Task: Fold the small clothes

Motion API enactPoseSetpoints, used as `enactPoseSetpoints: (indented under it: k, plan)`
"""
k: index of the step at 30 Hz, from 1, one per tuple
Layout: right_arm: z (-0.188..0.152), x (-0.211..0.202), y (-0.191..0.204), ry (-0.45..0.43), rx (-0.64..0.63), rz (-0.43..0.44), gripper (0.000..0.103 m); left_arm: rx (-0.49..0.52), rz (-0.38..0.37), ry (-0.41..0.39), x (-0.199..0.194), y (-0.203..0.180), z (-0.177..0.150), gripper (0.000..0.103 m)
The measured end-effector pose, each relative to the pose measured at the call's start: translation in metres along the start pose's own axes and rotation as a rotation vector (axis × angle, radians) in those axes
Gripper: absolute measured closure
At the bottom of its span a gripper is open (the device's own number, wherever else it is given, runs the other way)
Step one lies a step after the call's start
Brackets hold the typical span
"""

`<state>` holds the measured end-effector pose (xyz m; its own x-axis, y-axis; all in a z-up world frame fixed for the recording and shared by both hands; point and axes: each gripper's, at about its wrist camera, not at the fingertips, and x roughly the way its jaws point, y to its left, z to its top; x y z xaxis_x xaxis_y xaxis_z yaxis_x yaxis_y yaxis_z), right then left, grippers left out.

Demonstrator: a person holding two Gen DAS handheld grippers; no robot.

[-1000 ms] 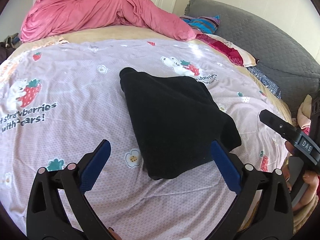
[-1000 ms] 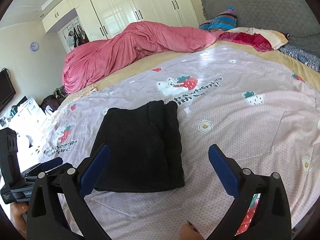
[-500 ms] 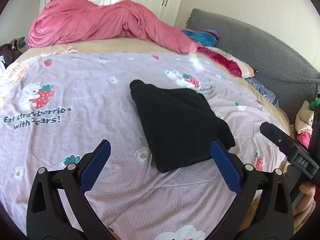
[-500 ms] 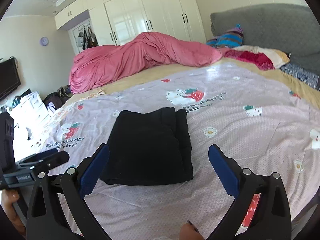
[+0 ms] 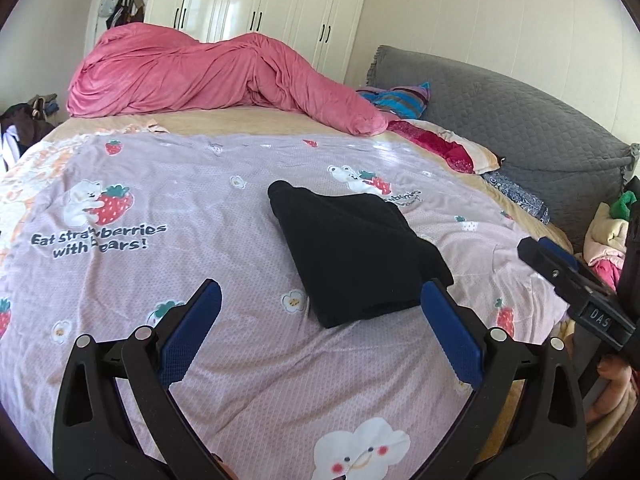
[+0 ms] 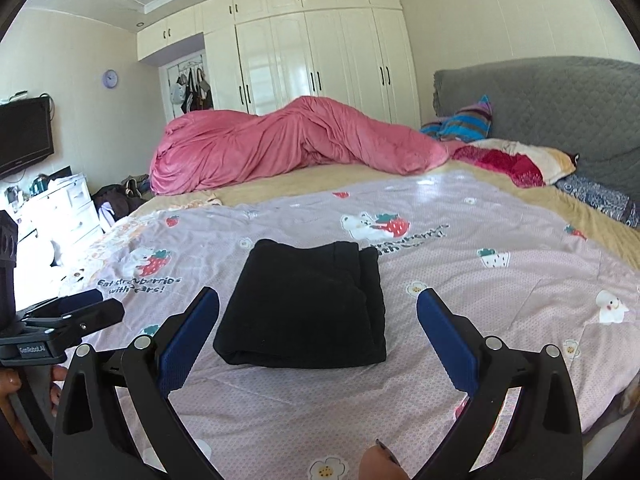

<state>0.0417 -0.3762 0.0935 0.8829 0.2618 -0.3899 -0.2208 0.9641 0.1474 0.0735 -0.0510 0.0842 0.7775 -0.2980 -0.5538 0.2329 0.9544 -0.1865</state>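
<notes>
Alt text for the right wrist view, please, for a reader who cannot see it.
A folded black garment lies flat on a lilac strawberry-print sheet, just beyond the open, empty right tool. The left tool shows at the left edge; a pink duvet is heaped at the bed's far side.

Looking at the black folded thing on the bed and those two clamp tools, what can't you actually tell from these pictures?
- Black garment: its type; folded, and black hides detail in both views.
- Its underside, hidden against the bedsheet.
- Clothes pile, left wrist view: cut off by the edge and the right gripper.
- Whoever holds the left gripper: only fingertips show.
</notes>
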Motion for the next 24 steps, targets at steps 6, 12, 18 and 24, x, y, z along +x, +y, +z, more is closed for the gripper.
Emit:
enactPoseSetpoints:
  k: [6,12,18,24]
  plan:
    - [-0.012,-0.014,0.004,-0.024,-0.005,0.020,0.004,0.000,0.009,0.009,-0.006,0.007,-0.019,0.009]
    - [-0.031,-0.018,0.003,-0.019,-0.005,0.006,0.004,-0.028,0.029,0.027,-0.005,0.019,-0.034,0.009]
    - [-0.052,-0.015,-0.002,0.012,0.008,-0.003,0.004,-0.058,0.037,0.037,-0.002,0.029,-0.044,0.009]
    - [-0.073,-0.006,-0.004,0.064,0.004,-0.025,0.004,-0.057,0.044,0.044,0.004,0.031,-0.052,0.009]
